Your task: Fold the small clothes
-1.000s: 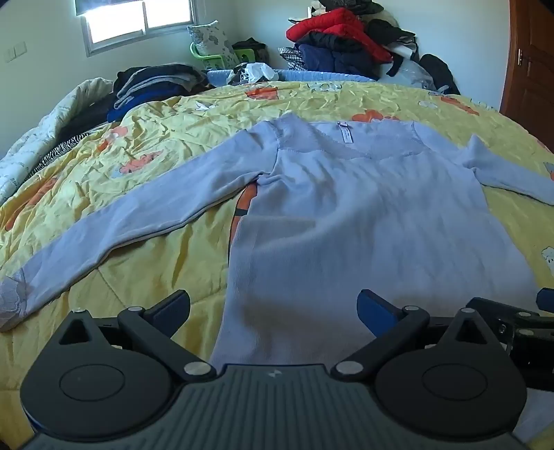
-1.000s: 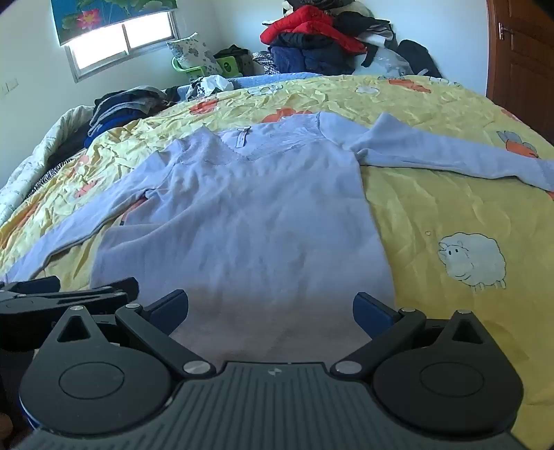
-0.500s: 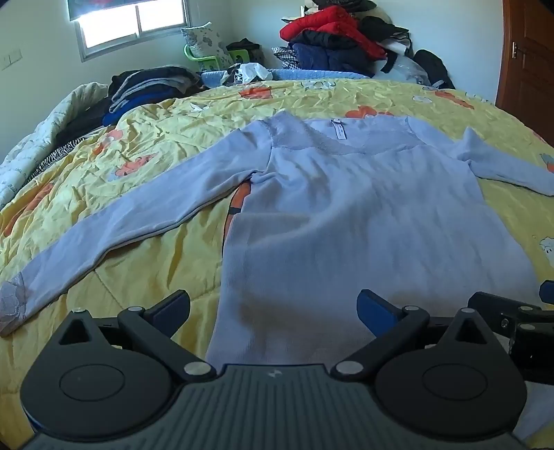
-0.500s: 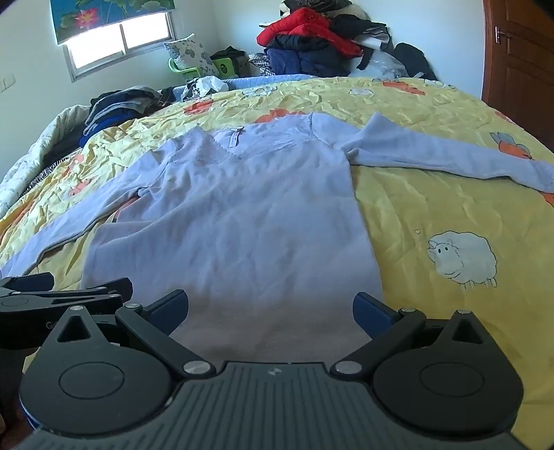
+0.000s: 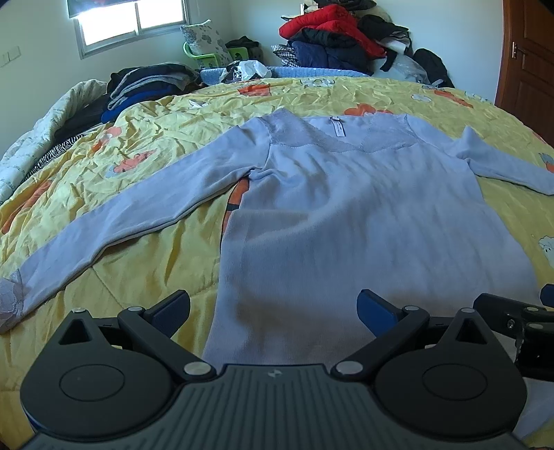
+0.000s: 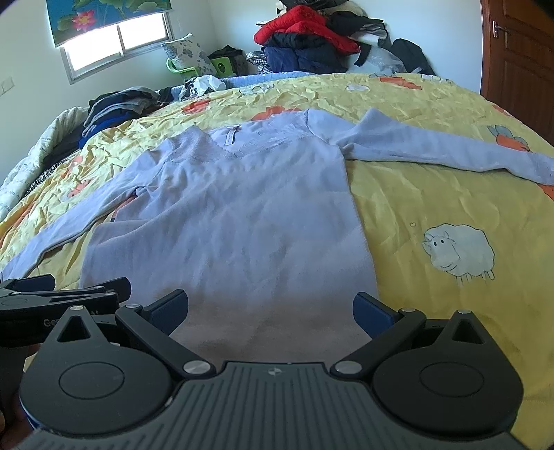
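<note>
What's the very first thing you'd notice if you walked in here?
The big pale lilac top spread flat on the yellow cartoon bedspread, sleeves stretched out to both sides. Behind the bed, a heap of clothes with a bright red jacket on top stands out. Near the hem, the left gripper and right gripper are both open.

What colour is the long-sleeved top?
Pale lavender-blue top, plain knit, clearest in the right wrist view.

Only partial white letters "Ge" on the left tongs [image 6: 62, 304], otherwise illegible.
</note>
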Tool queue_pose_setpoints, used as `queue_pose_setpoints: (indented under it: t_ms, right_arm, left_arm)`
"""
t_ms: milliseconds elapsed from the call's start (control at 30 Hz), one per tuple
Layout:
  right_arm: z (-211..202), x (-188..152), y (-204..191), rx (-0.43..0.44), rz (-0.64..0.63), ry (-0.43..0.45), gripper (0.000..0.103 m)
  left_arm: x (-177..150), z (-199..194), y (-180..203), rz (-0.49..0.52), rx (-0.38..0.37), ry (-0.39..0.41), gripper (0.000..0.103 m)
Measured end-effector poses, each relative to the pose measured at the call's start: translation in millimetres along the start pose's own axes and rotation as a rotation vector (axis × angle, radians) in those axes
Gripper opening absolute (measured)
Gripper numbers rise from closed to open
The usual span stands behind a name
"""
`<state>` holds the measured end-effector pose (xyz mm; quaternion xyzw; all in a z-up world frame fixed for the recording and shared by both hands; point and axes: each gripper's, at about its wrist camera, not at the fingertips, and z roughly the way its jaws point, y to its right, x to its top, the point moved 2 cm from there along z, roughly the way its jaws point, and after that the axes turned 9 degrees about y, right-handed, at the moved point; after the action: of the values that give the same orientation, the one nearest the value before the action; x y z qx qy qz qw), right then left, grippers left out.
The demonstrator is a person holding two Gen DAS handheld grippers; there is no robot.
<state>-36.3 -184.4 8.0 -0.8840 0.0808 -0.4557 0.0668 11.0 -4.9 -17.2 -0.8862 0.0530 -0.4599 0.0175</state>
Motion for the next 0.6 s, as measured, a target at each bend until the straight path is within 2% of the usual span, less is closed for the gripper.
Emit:
queue_pose_setpoints:
  t_ms: [600]
  right_arm:
    - [-0.5,-0.8,1.7,0.002,0.006,0.003,0.102]
  left_arm:
    - [-0.5,1.7,0.7,-0.007,-0.008,-0.006,0.103]
